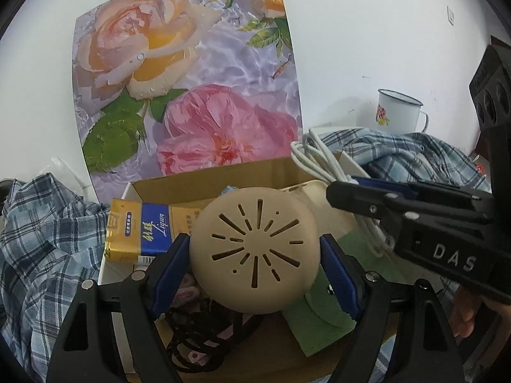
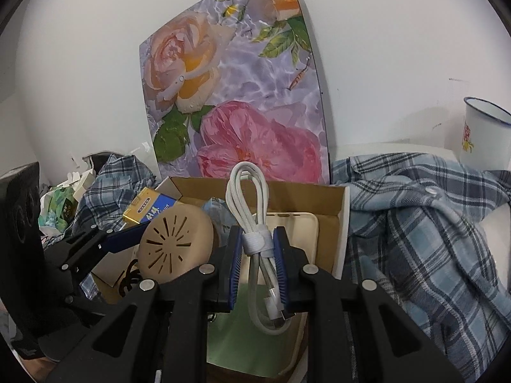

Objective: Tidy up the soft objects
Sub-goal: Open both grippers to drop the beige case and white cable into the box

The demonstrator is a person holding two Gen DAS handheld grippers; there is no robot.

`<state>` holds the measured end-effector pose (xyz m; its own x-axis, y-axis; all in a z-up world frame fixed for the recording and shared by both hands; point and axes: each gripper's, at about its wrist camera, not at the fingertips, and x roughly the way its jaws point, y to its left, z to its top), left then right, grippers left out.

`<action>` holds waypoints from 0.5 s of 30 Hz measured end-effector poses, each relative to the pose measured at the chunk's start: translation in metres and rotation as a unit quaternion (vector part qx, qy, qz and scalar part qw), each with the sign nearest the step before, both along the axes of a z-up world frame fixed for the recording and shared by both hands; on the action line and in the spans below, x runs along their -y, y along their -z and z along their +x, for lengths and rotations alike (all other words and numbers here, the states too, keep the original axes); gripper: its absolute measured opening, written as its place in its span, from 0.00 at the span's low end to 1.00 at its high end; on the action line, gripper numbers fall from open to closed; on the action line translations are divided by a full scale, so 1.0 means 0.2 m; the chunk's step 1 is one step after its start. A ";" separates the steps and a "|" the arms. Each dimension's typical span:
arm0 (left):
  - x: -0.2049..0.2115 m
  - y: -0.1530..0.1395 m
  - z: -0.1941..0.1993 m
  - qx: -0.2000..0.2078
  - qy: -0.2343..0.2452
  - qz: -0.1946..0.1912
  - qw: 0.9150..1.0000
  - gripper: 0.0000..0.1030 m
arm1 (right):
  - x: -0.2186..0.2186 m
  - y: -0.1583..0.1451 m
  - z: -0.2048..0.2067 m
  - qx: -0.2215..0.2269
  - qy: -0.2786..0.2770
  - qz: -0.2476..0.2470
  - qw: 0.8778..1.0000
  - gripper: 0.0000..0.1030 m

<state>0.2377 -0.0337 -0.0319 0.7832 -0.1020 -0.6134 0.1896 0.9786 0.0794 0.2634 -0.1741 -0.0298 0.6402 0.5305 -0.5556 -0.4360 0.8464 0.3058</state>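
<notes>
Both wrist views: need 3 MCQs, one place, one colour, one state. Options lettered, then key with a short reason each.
1. Where does the enamel mug stand?
A. inside the cardboard box
B. behind the plaid shirt, by the wall
C. between the left tongs

2. What colour is the bundled cable?
A. white
B. black
C. red

3. What are the right tongs doing?
A. standing open over the box
B. shut on the cable
C. shut on the slotted disc

Key: 1 B, the mug shows beyond the plaid shirt against the white wall. 2 A, the looped cable and its strap are white. 3 B, the blue pads press on the cable's strap, while the left tongs hold the tan slotted disc over the cardboard box.
</notes>
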 end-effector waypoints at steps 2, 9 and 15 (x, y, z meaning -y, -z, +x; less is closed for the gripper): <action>-0.01 0.00 0.00 -0.002 -0.001 -0.002 1.000 0.80 | 0.01 0.01 0.00 -0.003 0.002 0.000 1.000 0.19; -0.04 0.00 0.01 -0.012 -0.008 -0.021 1.000 0.80 | 0.00 0.01 0.01 -0.009 0.007 -0.006 1.000 0.19; -0.08 -0.02 0.01 -0.006 -0.018 -0.033 0.999 1.00 | 0.02 0.00 0.01 -0.005 0.014 0.001 1.000 0.79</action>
<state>0.2399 -0.0186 -0.0286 0.7800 -0.1148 -0.6152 0.1545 0.9879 0.0116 0.2644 -0.1782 -0.0308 0.6493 0.5131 -0.5614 -0.4085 0.8579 0.3116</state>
